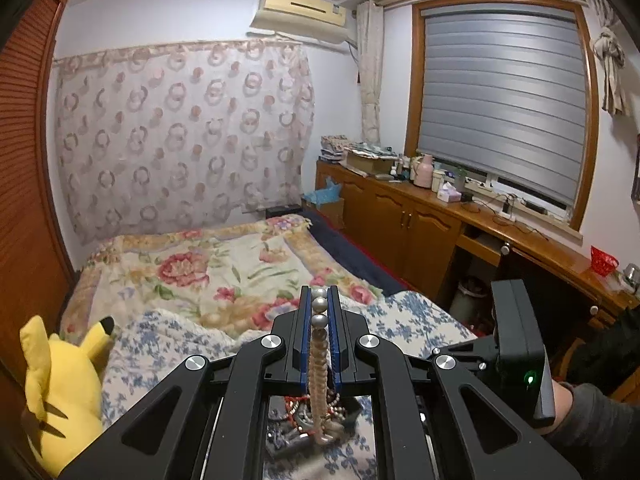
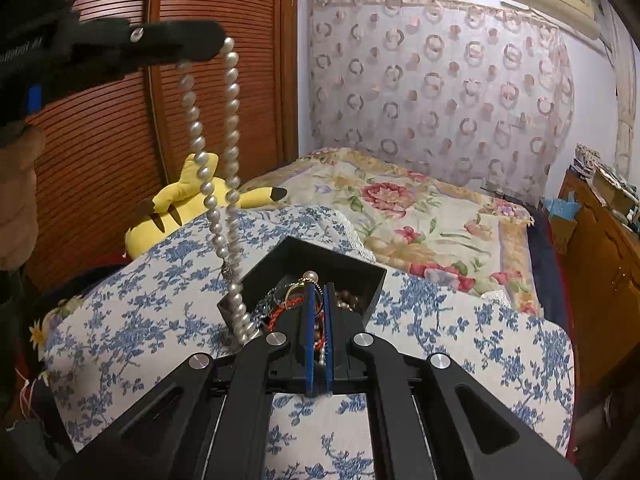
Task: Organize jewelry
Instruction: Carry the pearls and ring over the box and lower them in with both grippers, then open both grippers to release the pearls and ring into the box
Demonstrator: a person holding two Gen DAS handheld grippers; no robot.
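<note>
- Left wrist view: left gripper (image 1: 319, 300) pinching pearl necklace (image 1: 319, 312) between blue pads (image 1: 306, 336), jaws pressed nearly together on the beads.
- Three grey pearls showing at the tips, rest of the strand running back between the pads and dropping toward a tangle of jewelry (image 1: 316, 416) seen through the frame gap.
- Tangle showing red cord and small beads; box around it hard to make out here.
- Right gripper (image 1: 516, 344) sitting at right edge, side-on, green light lit; hand (image 1: 564, 404) and grey sleeve behind it; jaws not readable from this side.
- Pointing over bed (image 1: 224, 264) with floral blanket; yellow plush toy (image 1: 60, 396) at lower left.
- Right wrist view: right gripper (image 2: 319, 292) jaws pressed close, pinching a thin gold chain with a single pearl (image 2: 310, 277) at the tips.
- Hovering right over black box (image 2: 340, 264), open, lying on blue floral pillow (image 2: 460, 340).
- Box holding red cord, gold rings, brown beads; sorting not possible to judge.
- Left gripper at upper left, holding the pearl necklace up; both strands hanging down, lower end reaching the box's near-left corner.
- Plush toy behind the pillow, beside wooden wardrobe (image 2: 200, 100).
</note>
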